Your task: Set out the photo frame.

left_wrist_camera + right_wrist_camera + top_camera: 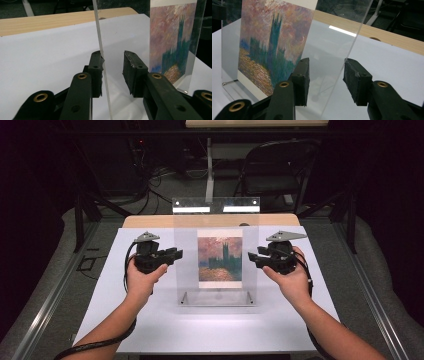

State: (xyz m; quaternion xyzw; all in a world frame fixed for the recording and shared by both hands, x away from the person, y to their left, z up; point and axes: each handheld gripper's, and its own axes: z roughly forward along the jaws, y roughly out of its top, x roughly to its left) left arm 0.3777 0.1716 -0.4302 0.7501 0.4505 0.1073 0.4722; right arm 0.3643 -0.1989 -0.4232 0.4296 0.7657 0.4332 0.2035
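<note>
Frame: a clear, upright acrylic picture frame (216, 255) stands on the white sheet (150, 320) covering the pale wooden table (150, 221), near the sheet's middle. Its pane is see-through apart from the print, with bright glare strips along its top edge and small metal pins at its lower corners.
Print: a tall rectangular painted print (220, 259) sits in the middle of the frame's pane: dark blue-green towers against a pink and mauve sky, orange-gold dabs below, and a white border at top and bottom. In the left gripper view (175, 45) and the right gripper view (274, 42) it appears at a slant.
Left gripper: the black two-jaw left gripper (176, 255), held in the left hand (142, 280), is at the frame's left edge. Its jaws are spread apart and straddle the thin edge of the pane (101, 50); one pad lies against or just beside the pane, the other stands clear of it.
Right gripper: the black two-jaw right gripper (254, 257), held in the right hand (292, 280), is at the frame's right edge. Its jaws are also parted, with the pane's edge (352, 50) between them; one pad meets or nearly meets the edge, the other is apart.
Behind the frame: a dark folding chair (275, 170) stands on the floor beyond the table.
</note>
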